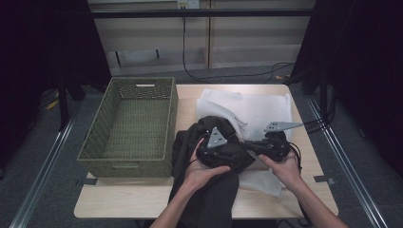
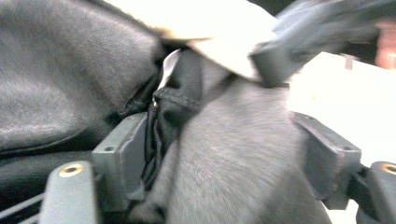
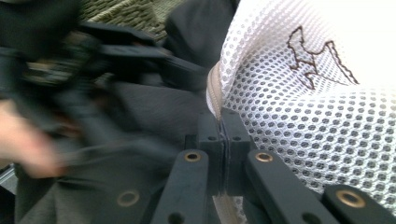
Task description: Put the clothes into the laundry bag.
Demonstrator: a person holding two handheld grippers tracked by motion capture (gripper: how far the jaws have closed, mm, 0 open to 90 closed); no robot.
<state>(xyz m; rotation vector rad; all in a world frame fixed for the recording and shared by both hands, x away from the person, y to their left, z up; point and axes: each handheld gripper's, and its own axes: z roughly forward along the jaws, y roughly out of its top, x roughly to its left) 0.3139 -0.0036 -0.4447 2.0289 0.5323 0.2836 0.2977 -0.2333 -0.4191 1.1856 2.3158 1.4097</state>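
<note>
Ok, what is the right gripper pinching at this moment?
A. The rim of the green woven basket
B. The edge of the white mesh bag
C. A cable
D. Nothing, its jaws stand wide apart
B. In the right gripper view the right gripper has its jaws pressed together on a thin edge of the white mesh bag, right where it meets the dark garment.

Light wooden table under a green woven basket, white mesh bag and dark garment.

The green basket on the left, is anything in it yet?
Empty. The high view shows the bare woven floor of the green basket; the dark garment and the white mesh bag lie on the table beside it.
</note>
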